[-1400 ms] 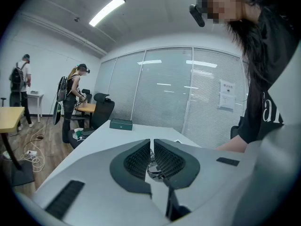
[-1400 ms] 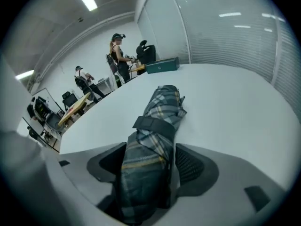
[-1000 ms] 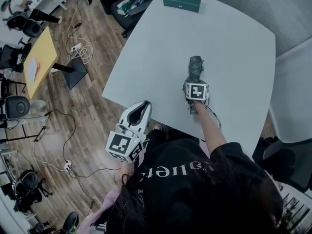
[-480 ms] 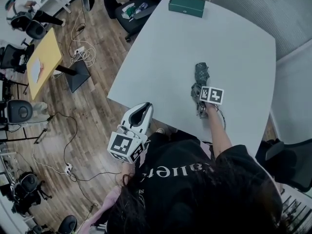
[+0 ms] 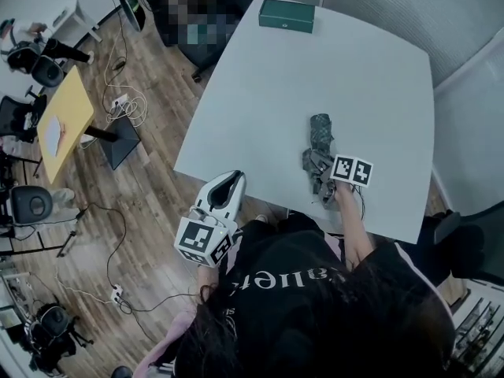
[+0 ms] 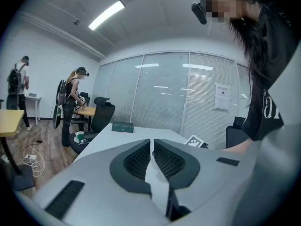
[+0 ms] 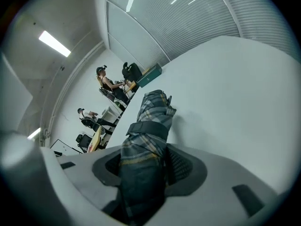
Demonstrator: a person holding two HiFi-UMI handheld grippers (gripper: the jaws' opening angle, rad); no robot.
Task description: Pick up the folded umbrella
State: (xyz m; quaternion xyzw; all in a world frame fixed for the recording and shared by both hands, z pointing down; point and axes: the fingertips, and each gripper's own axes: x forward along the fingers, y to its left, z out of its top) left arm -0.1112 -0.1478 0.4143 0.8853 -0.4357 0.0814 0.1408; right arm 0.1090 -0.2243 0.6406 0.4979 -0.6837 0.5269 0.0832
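Note:
The folded umbrella (image 5: pixel 320 132), dark green plaid with a strap round it, lies across the white table (image 5: pixel 260 85) near its front edge. My right gripper (image 5: pixel 319 164) has the umbrella's near end between its jaws, which are closing on it. In the right gripper view the umbrella (image 7: pixel 146 131) fills the gap of the right gripper (image 7: pixel 143 166), both pads against the fabric, and its far end points out over the table. My left gripper (image 5: pixel 228 181) hangs off the table's front left, over the wooden floor. In the left gripper view the left gripper (image 6: pixel 152 147) is shut and holds nothing.
A dark green box (image 5: pixel 287 15) lies at the table's far edge, also seen as the green box (image 6: pixel 122 126). Office chairs, a yellow desk (image 5: pixel 63 105) and loose cables stand on the floor to the left. People stand by the far wall.
My right gripper has rolled and risen with the umbrella's near end in it, and its jaws have drawn in. The left gripper has drifted only slightly.

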